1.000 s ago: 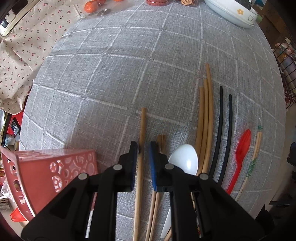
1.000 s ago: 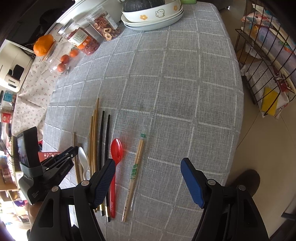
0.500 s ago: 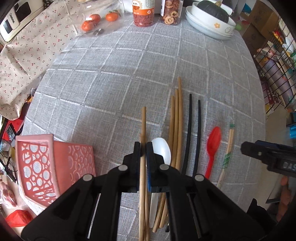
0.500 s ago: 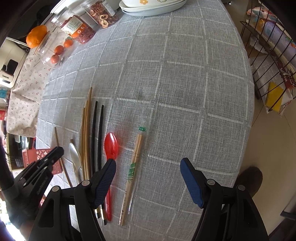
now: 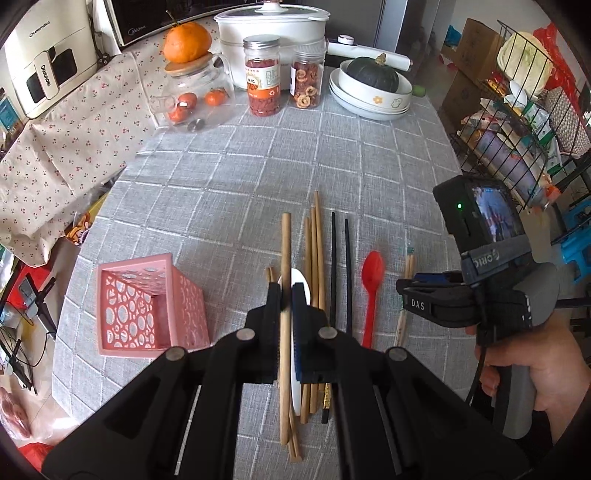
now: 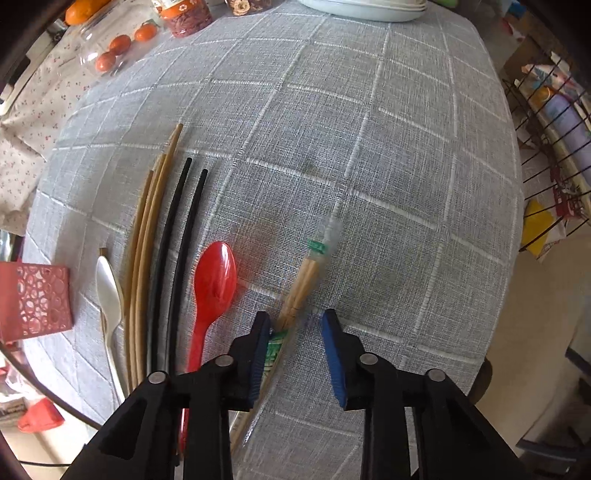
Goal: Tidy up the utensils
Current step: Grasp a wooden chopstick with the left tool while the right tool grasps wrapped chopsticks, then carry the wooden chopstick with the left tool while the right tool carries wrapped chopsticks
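Observation:
My left gripper (image 5: pixel 286 295) is shut on a wooden chopstick (image 5: pixel 285 251) and holds it above the table. Below it lie a white spoon (image 5: pixel 301 280), several wooden chopsticks (image 5: pixel 316 236), two black chopsticks (image 5: pixel 340 258) and a red spoon (image 5: pixel 372 273). A pink perforated basket (image 5: pixel 147 310) stands to the left. My right gripper (image 6: pixel 295 321) is open low over the wrapped chopstick pair (image 6: pixel 306 277), which lies between its fingers, near the left one. The right view also shows the red spoon (image 6: pixel 214 280), black chopsticks (image 6: pixel 177 229), white spoon (image 6: pixel 109 291) and basket (image 6: pixel 35 301).
At the table's far end stand a glass jar (image 5: pixel 192 99) with oranges, two food jars (image 5: pixel 263 85), stacked bowls (image 5: pixel 369 99) with a squash, and a white cooker (image 5: pixel 271 29). A wire rack (image 5: pixel 528 122) stands off the right edge. The grey checked cloth (image 6: pixel 369 147) covers the table.
My left gripper shut on the wooden chopstick and lifted it up and back from the table. My right gripper came down over the wrapped chopsticks and its jaws narrowed.

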`<action>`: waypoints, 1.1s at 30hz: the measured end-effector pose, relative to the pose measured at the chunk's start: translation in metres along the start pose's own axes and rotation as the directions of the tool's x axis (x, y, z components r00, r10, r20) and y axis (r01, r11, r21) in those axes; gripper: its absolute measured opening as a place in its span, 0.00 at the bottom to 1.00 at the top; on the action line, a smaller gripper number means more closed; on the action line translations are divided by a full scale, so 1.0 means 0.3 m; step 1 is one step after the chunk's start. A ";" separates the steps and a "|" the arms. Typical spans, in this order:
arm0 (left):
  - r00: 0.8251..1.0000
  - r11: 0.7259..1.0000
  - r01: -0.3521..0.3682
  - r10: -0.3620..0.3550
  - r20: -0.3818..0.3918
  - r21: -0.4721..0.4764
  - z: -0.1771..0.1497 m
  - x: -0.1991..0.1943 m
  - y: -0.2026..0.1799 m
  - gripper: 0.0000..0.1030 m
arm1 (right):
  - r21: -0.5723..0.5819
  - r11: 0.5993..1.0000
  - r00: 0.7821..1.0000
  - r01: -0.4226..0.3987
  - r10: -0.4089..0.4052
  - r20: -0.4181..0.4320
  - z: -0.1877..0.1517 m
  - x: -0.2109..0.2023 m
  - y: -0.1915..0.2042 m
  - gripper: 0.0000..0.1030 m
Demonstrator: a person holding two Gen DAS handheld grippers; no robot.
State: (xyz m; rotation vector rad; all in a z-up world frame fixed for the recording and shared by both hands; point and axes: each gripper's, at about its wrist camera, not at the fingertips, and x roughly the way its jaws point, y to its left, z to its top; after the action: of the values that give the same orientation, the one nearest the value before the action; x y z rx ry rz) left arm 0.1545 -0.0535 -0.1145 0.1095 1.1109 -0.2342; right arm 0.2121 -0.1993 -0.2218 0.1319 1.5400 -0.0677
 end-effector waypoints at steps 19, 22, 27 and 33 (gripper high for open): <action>0.982 0.996 0.058 -0.046 0.182 -0.061 -0.101 -0.279 0.107 0.06 | 0.041 0.975 0.941 -0.219 0.200 0.275 -0.163 -0.333 -0.053 0.05; 0.971 0.996 0.067 -0.050 0.233 -0.064 -0.109 -0.344 0.125 0.06 | 0.010 0.968 0.908 -0.249 0.230 0.349 -0.243 -0.418 -0.078 0.05; 0.926 0.998 0.034 -0.013 0.377 -0.049 -0.121 -0.500 0.147 0.06 | -0.060 0.955 0.857 -0.292 0.289 0.427 -0.306 -0.547 -0.042 0.05; 0.819 0.993 0.030 0.043 0.572 -0.118 -0.132 -0.640 0.229 0.06 | -0.131 0.947 0.808 -0.293 0.319 0.495 -0.357 -0.635 0.003 0.05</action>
State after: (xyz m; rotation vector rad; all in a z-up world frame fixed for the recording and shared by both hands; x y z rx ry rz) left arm 0.0554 0.0467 0.0383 -0.0675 0.5148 -0.1749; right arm 0.1000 -0.1922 -0.0341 0.2994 0.9682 0.1822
